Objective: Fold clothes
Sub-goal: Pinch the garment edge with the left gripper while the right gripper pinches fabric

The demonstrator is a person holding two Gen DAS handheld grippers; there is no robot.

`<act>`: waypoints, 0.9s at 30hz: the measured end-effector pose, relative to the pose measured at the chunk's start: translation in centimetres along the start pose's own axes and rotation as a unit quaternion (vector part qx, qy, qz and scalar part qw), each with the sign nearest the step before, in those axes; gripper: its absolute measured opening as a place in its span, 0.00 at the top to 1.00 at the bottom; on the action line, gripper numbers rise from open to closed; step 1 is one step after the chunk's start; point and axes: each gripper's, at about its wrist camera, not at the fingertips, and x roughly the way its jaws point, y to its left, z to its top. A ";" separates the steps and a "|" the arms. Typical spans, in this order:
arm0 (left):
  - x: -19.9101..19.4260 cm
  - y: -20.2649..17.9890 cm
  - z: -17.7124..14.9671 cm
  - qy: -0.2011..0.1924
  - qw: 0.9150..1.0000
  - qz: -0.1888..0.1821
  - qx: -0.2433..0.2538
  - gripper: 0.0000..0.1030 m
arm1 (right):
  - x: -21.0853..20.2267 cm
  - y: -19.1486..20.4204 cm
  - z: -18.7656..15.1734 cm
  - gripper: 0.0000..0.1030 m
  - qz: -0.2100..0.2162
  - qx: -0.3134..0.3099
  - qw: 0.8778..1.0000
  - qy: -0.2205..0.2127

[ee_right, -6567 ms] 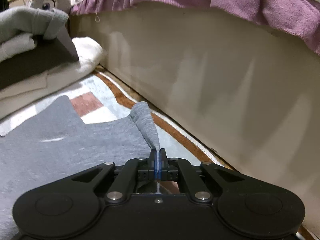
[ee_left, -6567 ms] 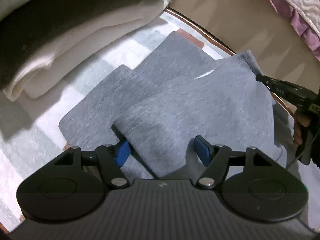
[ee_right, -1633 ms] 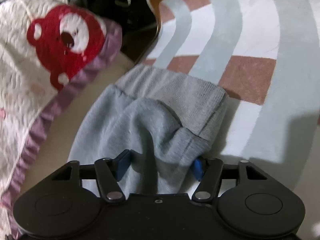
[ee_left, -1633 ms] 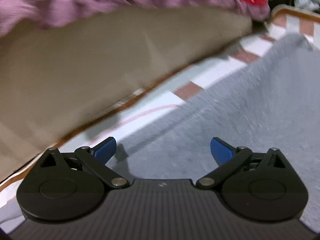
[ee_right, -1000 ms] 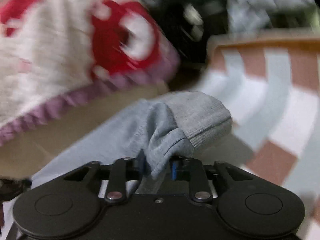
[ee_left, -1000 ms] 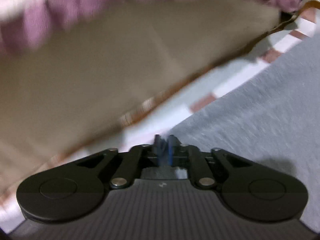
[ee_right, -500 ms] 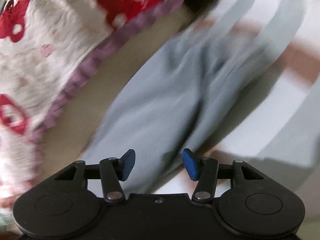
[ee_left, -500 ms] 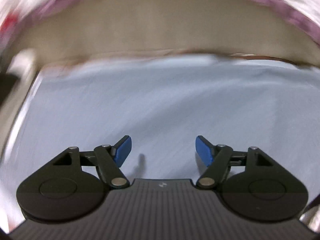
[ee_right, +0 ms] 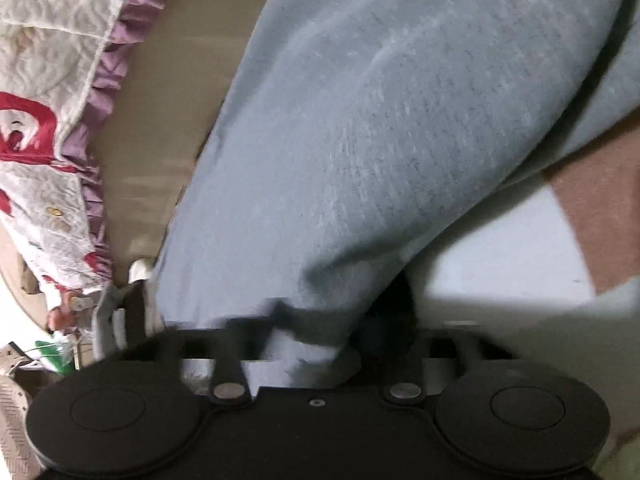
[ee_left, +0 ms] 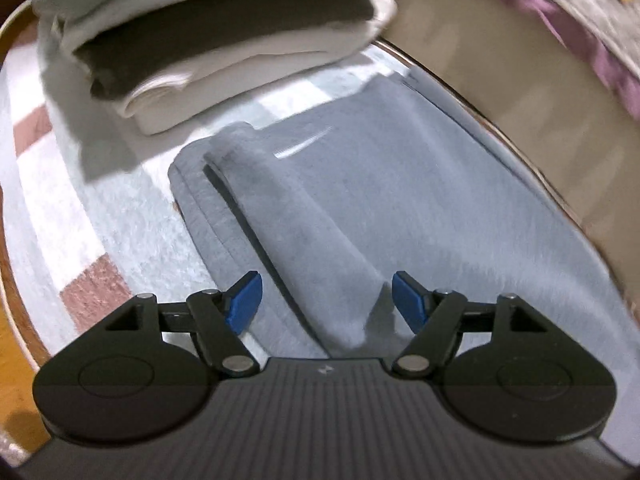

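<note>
A grey-blue knit garment (ee_left: 400,208) lies on the striped rug, with a folded strip running down its left side. My left gripper (ee_left: 326,300) is open just above the near end of that strip, its blue pads on either side of it. In the right wrist view the same garment (ee_right: 380,128) fills the frame and drapes over my right gripper (ee_right: 316,340). Its fingertips are hidden under the cloth and blurred, so I cannot tell how the jaws stand.
A stack of folded white, dark and grey clothes (ee_left: 224,36) sits at the far left of the rug (ee_left: 80,208). The beige bed base (ee_left: 540,92) with a purple-frilled quilt (ee_right: 60,100) runs along the garment's far side. Wooden floor (ee_left: 12,344) shows at the near left.
My left gripper has swung from facing the bed base to looking along the garment toward the clothes stack, staying open. My right gripper has dropped low, and the garment now covers its fingers.
</note>
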 end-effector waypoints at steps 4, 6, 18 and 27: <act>0.5 0.4 0.6 -0.010 1.000 0.012 -0.005 0.33 | -2.9 2.0 -0.2 0.92 0.047 -0.044 0.996 -0.056; 1.1 0.5 0.5 -0.009 1.000 0.012 -0.008 0.33 | -3.9 4.1 -0.8 0.94 -0.003 -0.116 0.991 -0.068; -2.4 -1.6 0.9 -0.133 0.988 0.023 0.072 0.97 | -3.4 3.4 1.9 0.93 0.033 -0.029 0.998 -0.040; 0.8 1.3 -0.9 -0.037 0.993 0.109 0.021 0.79 | -1.7 4.3 2.2 0.89 -0.050 -0.052 0.997 0.002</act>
